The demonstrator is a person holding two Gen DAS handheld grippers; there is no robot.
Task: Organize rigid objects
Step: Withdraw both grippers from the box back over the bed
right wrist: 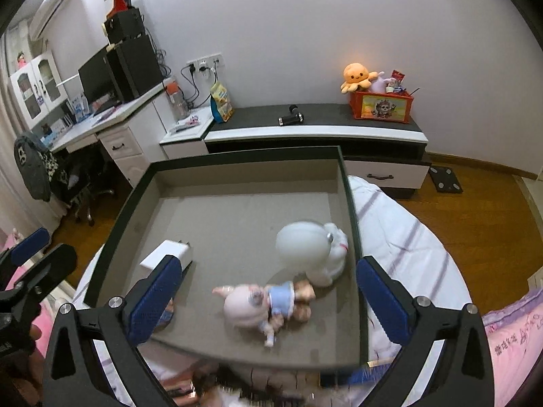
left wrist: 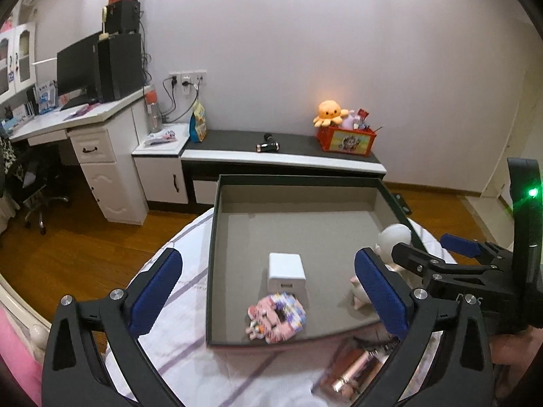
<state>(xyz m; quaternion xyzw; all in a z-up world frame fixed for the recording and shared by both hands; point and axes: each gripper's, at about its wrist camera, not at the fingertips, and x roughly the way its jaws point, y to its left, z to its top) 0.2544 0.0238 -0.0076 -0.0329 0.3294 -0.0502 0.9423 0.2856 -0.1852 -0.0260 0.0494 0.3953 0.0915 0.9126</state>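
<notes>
Blue-padded fingers (left wrist: pixel 156 291) of the left gripper (left wrist: pixel 268 291) are spread wide with nothing pressed between them, and the right gripper (right wrist: pixel 268 296) is likewise seen fully apart and empty over the near edge of a shallow grey-lined box (right wrist: pixel 349 210) set on a white bedcover (right wrist: pixel 407 237) with purple stripes. Between the left gripper's pads a white cube-shaped charger (left wrist: pixel 286 271) is framed standing on the box floor, with a pink block-built toy (left wrist: pixel 276 317) lying just in front of it; the toy is almost wholly hidden behind the left finger in the right wrist view. Only the right wrist view shows clearly a small doll in a blue dress (right wrist: pixel 268 305) lying on its side, touching a white round-headed figure (right wrist: pixel 312 251) near the box's right wall; in the left wrist view both are largely covered by the right finger. A rose-gold tube (left wrist: pixel 353 369) outside the near wall is seen from the left wrist alone
</notes>
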